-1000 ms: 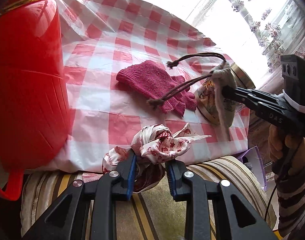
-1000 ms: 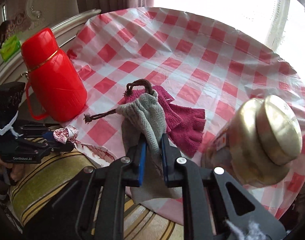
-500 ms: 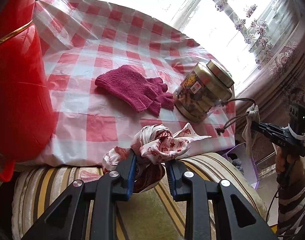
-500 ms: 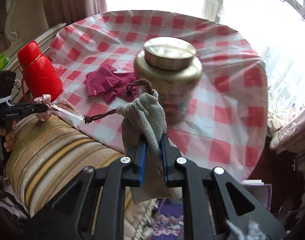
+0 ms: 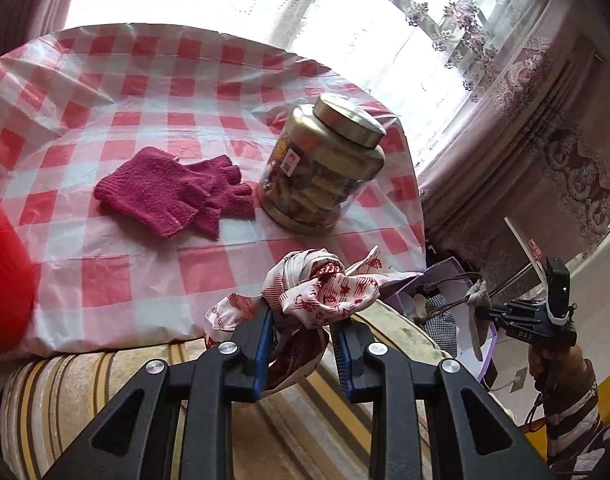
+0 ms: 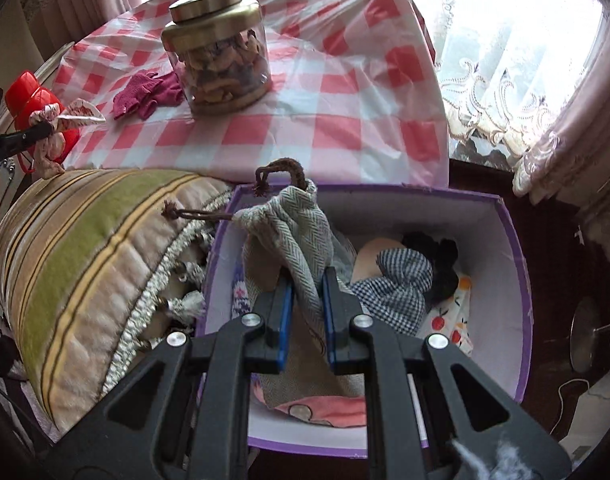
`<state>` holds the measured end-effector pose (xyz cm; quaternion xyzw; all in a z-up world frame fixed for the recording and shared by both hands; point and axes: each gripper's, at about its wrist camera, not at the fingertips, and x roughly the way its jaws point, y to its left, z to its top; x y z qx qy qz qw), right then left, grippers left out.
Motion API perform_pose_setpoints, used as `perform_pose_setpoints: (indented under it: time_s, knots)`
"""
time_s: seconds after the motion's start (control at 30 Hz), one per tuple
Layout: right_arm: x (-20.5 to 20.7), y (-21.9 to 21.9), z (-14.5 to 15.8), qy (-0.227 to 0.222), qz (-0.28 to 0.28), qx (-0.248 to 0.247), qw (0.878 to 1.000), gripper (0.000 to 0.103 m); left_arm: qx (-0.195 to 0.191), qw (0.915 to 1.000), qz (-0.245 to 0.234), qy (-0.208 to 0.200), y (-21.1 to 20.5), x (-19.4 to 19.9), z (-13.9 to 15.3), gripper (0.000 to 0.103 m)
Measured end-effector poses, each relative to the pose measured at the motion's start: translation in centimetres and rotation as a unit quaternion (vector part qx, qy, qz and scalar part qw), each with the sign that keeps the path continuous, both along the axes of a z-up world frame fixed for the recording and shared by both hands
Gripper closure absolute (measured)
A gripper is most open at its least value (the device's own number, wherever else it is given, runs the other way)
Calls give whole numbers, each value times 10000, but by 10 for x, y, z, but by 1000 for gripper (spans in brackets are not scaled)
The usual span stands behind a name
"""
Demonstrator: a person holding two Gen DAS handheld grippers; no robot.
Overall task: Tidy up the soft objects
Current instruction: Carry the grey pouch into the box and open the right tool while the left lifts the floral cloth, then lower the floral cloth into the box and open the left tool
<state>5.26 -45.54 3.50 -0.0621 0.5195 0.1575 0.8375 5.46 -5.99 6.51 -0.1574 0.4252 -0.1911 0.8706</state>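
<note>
My left gripper point(image 5: 301, 334) is shut on a red-and-white patterned scarf point(image 5: 321, 290), held above the striped cushion point(image 5: 105, 384) at the table's near edge. My right gripper point(image 6: 307, 296) is shut on a grey herringbone drawstring pouch point(image 6: 287, 224), which hangs over the open purple box point(image 6: 517, 240) beside the table. The box holds several soft things, among them a checked cloth point(image 6: 397, 288) and a dark item point(image 6: 433, 248). A pair of magenta fingerless gloves point(image 5: 173, 192) lies on the red-checked tablecloth point(image 5: 145, 92).
A gold-lidded glass jar point(image 5: 325, 172) of snacks stands on the table right of the gloves. A red thermos point(image 5: 5, 280) is at the left edge. The striped cushion point(image 6: 89, 248) lies between table and box. Curtains point(image 5: 545, 128) hang behind.
My right gripper has swung the pouch from above the gloves, past the jar, off the table and over the purple box. The left gripper has lifted and shifted right with the scarf.
</note>
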Motion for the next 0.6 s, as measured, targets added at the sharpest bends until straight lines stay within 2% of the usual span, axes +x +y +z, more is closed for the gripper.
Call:
perform_pose_setpoints:
  time_s: [0.27,0.5,0.6]
  knots:
    - [-20,-15,-51,482,-195,266,9983,86,183,9977,-625,-197,-63,7,24,75]
    - [-30,-1,-86,936,66,239,9953,86,358,9929,-1104,-255,-117,16,35,75]
    - [-31,5,-100,1215,192,172,9923,77,419,9903,-1299,-248,-139,20,35,75]
